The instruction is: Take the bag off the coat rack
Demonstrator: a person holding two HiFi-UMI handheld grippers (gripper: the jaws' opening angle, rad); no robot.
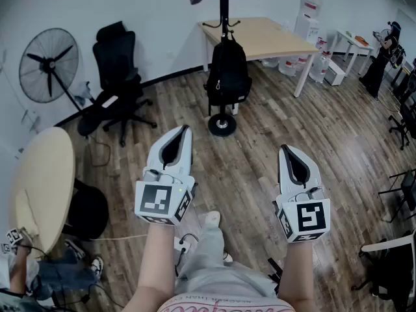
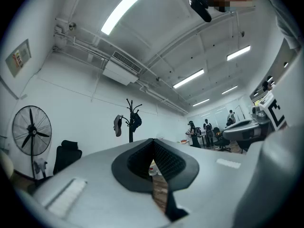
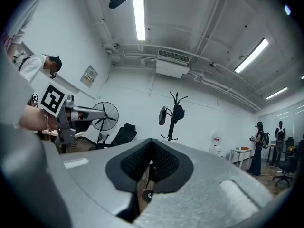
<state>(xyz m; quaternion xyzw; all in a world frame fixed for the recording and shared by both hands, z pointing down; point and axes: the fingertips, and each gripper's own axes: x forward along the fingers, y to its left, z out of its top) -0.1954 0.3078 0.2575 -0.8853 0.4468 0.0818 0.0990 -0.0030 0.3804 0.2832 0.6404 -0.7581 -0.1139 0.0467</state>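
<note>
black bag (image 1: 227,73) hanging on coat rack (image 1: 224,8), well apart from left gripper (image 1: 184,132) and right gripper (image 1: 285,151), both clamped closed, empty. risk: tipping rack if tugged sideways rather than lifted.

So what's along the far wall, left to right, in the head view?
A round black standing fan, black office chair, black backpack on black coat rack, light wooden table, white water dispenser.

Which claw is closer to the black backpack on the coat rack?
Left. The left gripper sits below and slightly left of the backpack; the right gripper is farther back and off to its right.
</note>
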